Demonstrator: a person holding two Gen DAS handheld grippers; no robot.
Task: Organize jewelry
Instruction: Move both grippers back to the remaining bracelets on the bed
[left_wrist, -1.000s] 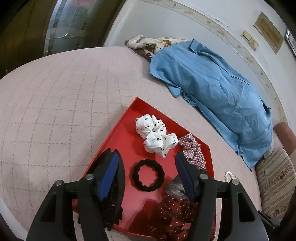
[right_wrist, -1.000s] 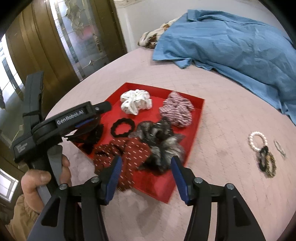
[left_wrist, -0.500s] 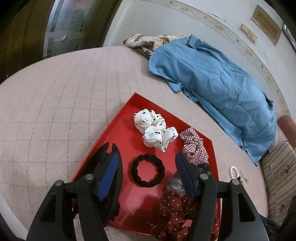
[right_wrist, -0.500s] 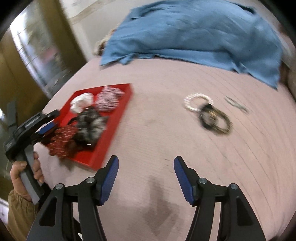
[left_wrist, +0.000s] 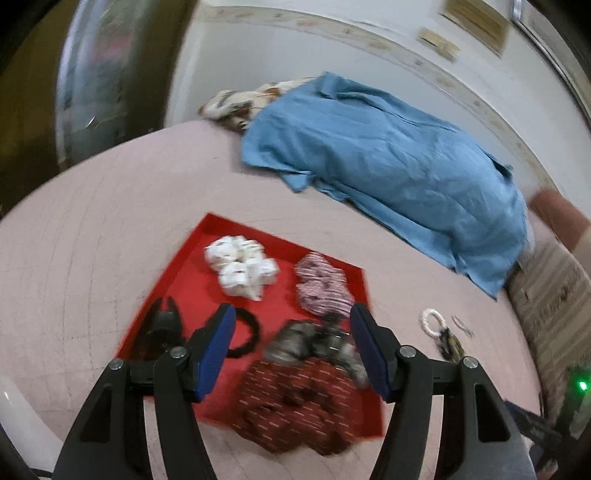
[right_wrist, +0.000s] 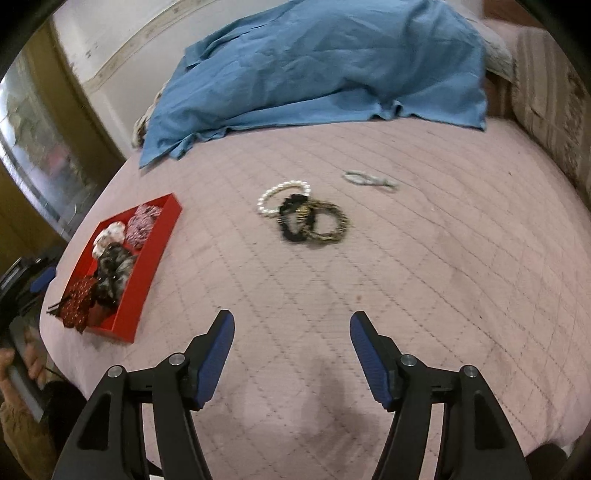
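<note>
Your jewelry lies in a small cluster on the pink quilted bed (right_wrist: 406, 258): a pearl bracelet (right_wrist: 282, 195), a black ring (right_wrist: 293, 218) overlapping it, and a speckled gold-and-black bangle (right_wrist: 327, 225) touching the black one, with a thin silvery piece (right_wrist: 369, 179) apart on the far side. All of it sits well ahead of your right gripper (right_wrist: 291, 343), whose jaws have just been opening and now stand apart over bare quilt with nothing between them. Off to the left in that view is the red tray (right_wrist: 147, 269), near the bed's edge and well apart from the cluster. In the left wrist view the tray (left_wrist: 192, 258) lies right under your left gripper (left_wrist: 293, 339), jaws apart and clamped on nothing. It holds a white scrunchie (left_wrist: 242, 271) toward the far side, a pink checked scrunchie (left_wrist: 323, 288) beside it, a black hair tie (left_wrist: 247, 334) partly behind the left jaw, a black claw clip (left_wrist: 159, 332) at the left rim, a grey scrunchie (left_wrist: 310, 341) and a dark red dotted scrunchie (left_wrist: 291, 398) hanging over the near rim. From there the same bracelets (left_wrist: 441, 332) show blurred to the right of the tray. A blue shirt (right_wrist: 314, 62) is spread across the far side of the bed, a patterned cloth (left_wrist: 240, 103) peeking out behind it, and a striped pillow (right_wrist: 546, 85) lies at the right. Your left hand (right_wrist: 22, 365) shows at the right view's lower left edge.
</note>
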